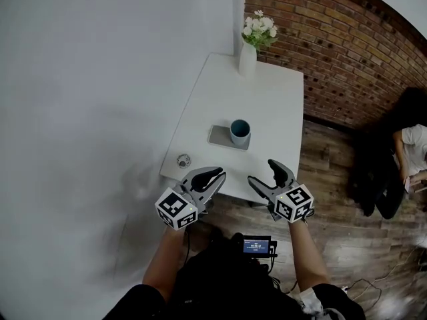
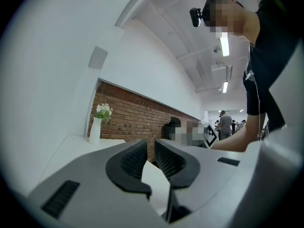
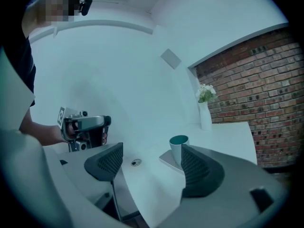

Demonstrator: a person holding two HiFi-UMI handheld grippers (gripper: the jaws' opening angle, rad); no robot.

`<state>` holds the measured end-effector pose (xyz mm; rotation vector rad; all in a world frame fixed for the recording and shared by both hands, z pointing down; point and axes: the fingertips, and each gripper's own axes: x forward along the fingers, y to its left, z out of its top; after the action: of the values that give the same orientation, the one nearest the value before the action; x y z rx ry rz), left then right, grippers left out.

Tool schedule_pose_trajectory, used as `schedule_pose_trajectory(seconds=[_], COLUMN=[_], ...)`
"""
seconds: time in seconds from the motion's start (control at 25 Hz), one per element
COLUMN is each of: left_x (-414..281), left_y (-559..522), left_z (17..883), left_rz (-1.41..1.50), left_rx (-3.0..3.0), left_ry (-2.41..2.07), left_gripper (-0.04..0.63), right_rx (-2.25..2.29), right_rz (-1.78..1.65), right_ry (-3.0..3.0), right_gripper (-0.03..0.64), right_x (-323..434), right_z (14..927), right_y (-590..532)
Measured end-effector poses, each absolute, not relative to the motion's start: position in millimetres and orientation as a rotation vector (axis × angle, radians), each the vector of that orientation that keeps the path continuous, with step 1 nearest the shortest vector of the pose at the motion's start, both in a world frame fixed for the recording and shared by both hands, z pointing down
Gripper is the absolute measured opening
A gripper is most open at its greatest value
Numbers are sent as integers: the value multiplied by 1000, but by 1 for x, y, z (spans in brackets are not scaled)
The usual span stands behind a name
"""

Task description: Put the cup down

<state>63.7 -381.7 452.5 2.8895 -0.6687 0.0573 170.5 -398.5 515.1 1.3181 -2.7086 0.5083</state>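
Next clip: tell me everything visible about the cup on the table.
The cup is a tumbler with no handle showing, pale blue-grey outside, darker teal inside, smooth like ceramic. It stands upright, mouth up, on one end of a flat grey tray on the white table. Nothing else touches it.

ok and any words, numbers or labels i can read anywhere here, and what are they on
No text here is readable.
The small black device with a lit blue screen, at the person's waist: lines of characters, too small to read.
The black-and-white marker cube on the left gripper and the one on the right gripper: square patterns only, no letters.
On the teal cup, the grey tray and the white vase: no print visible.
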Motion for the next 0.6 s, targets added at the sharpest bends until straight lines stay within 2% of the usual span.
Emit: schedule_pose_trajectory(seconds=[0.32,0.6], left_x=[58,60], left_y=[-368,-362], left_z=[450,449], left_rz=[55,46], left_rx=[2873,2877], left_ry=[-653,-635], left_gripper=[40,40], right_rx=[1488,1524], right_rz=[405,371], right_ry=[-2739,-2725], right_gripper=[186,67], right_x=[177,184], right_z=[480,466], right_y=[-364,-352])
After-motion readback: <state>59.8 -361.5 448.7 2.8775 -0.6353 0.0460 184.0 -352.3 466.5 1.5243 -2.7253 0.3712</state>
